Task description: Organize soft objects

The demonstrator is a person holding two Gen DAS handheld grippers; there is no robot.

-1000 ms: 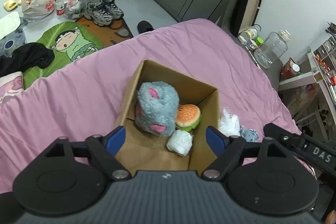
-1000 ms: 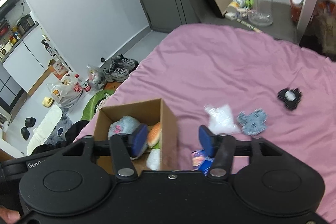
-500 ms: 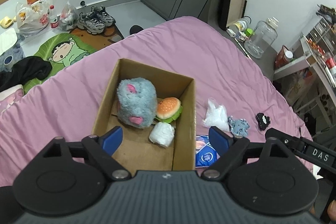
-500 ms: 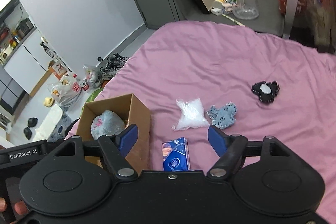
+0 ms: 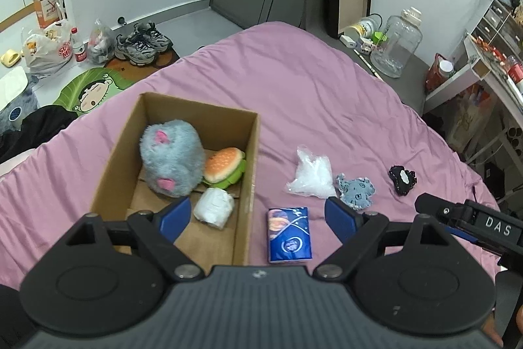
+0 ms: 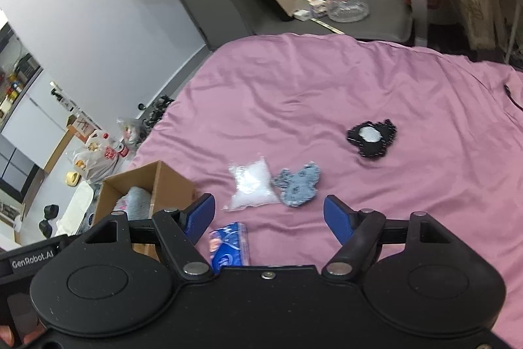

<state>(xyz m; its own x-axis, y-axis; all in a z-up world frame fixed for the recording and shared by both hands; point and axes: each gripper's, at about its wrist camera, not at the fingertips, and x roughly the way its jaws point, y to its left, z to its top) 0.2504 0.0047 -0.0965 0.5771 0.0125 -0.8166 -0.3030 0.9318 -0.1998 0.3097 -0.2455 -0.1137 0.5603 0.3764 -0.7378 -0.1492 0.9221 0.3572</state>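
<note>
- A pink bedsheet (image 5: 294, 87) fills the middle of both views, and an open cardboard box (image 5: 251, 152) sits on it, at centre left in the left wrist view and at lower left in the right wrist view.
- Inside the box lie a fluffy grey toy (image 5: 171, 162), a burger toy (image 5: 224, 164) touching it, and a white roll (image 5: 214, 207) just in front of them.
- Four soft things lie on the sheet outside the box: a blue tissue pack (image 5: 289, 234) just beside the box wall, a clear bag of white stuffing (image 5: 310, 175), a grey-blue fabric piece (image 5: 355, 190) touching the bag's edge, and a black and white piece (image 5: 402, 179) further right, apart from the rest.
- The left gripper (image 5: 256, 218) hangs above the box wall and tissue pack, its blue fingers wide apart and holding nothing.
- The right gripper (image 6: 269, 218) is also spread wide and empty; in its view the bag of stuffing (image 6: 251, 185) and fabric piece (image 6: 299, 188) sit just beyond its fingertips, and the tissue pack (image 6: 228, 246) lies by the left finger.
- Likely step: picking up one of the loose things to put in the box.
- To do it well, lower the right gripper straight over a single item, with one finger on each side of it.
- The bag and fabric piece touch, so pinch the far side of one, or both may lift together.
- The bag looks slippery; a grip on its bulky middle seems safer than a corner.
- Carry the item over the box wall and let go over the bare floor at the near end of the box.
</note>
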